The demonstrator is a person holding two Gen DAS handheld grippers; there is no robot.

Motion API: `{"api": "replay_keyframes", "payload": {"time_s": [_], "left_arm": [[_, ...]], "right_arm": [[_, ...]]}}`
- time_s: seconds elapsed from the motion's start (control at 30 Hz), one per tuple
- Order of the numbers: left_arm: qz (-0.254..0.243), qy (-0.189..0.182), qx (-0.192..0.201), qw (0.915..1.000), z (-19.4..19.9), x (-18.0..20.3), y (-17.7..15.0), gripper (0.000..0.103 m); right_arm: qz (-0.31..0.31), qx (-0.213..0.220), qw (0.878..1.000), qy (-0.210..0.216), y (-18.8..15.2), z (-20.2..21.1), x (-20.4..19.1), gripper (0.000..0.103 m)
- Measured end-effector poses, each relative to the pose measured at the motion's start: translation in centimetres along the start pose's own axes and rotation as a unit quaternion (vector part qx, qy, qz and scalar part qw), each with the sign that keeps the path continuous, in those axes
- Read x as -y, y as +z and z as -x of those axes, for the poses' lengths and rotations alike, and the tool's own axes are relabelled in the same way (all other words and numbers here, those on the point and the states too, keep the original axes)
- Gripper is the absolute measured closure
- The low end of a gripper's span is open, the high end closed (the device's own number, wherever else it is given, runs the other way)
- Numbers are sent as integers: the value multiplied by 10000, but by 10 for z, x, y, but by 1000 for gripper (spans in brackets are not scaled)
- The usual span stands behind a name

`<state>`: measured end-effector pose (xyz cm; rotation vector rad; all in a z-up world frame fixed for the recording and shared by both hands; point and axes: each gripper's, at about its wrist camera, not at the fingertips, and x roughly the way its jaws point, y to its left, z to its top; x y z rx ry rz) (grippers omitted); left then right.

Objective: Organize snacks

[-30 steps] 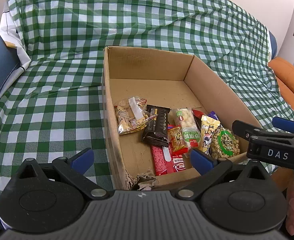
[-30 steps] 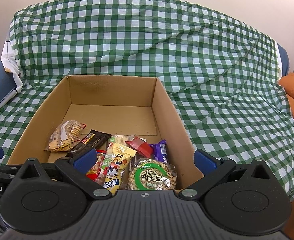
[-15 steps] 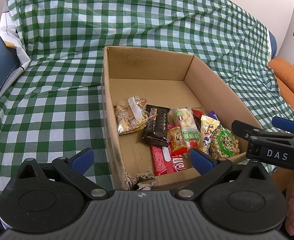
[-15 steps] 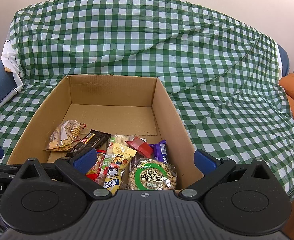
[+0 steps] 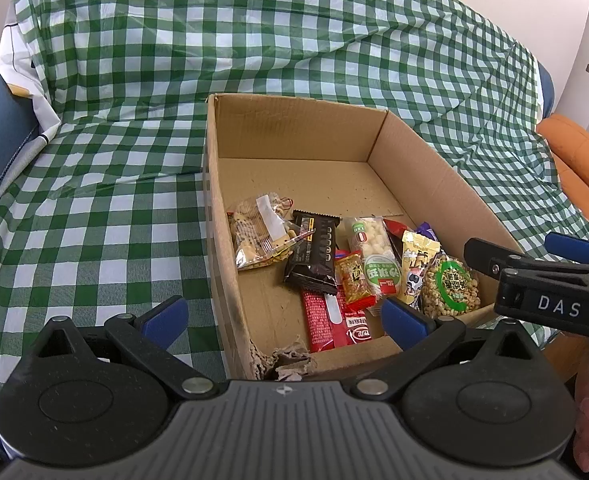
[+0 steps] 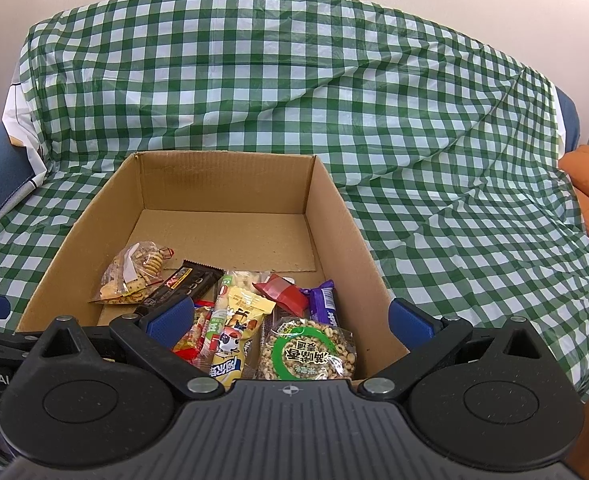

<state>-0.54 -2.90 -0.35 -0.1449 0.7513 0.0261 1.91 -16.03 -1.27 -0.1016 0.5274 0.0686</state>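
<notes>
An open brown cardboard box (image 5: 294,140) sits at the centre of both views on a green-and-white checked cloth (image 5: 94,208) draped over what looks like a sofa. The snacks lie bunched at the box's near end: a clear bag of small crackers (image 5: 260,236) toward its left wall, a dark brown wrapped bar (image 5: 314,256) beside it, a long red packet (image 5: 326,316) at the lower edge, a yellow pouch with a cartoon cow (image 6: 234,336), and a clear bag of puffed grains with a green ring label (image 6: 308,354) nearest the right wall (the far half of the box floor is bare cardboard). The left claw (image 5: 284,316) is spread wide with nothing between its blue tips, low in its frame over the box's near left corner. The right claw (image 6: 290,318) is equally wide and holds nothing, hovering over the near rim.
</notes>
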Motion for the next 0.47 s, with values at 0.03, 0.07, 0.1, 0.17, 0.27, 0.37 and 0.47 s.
{"api": "replay_keyframes", "payload": {"time_s": [0.03,0.07,0.1,0.17,0.27,0.37,0.47], "left_arm": [[-1,-3,-4,10000,0,0,0,0],[1,-8,-9,10000,0,1,0,0],[2,-16,-11,10000,-1,1,0,0],[-11,-22,-16,10000,-2,2,0,0],[1,-43,-18,10000,-3,2,1,0],[19,-166,32,9999,-3,2,2,0],[-17,-174,142,9997,-1,1,3,0]], "right_arm": [[-2,-1,10000,10,0,0,0,1],[-8,-4,10000,22,1,0,0,1],[-8,-11,10000,32,1,-1,-1,1],[5,-11,10000,47,2,-2,-2,1],[20,-18,10000,65,4,-3,-2,1],[-11,-31,10000,62,5,-4,0,1],[-260,107,9996,52,11,1,10,1]]}}
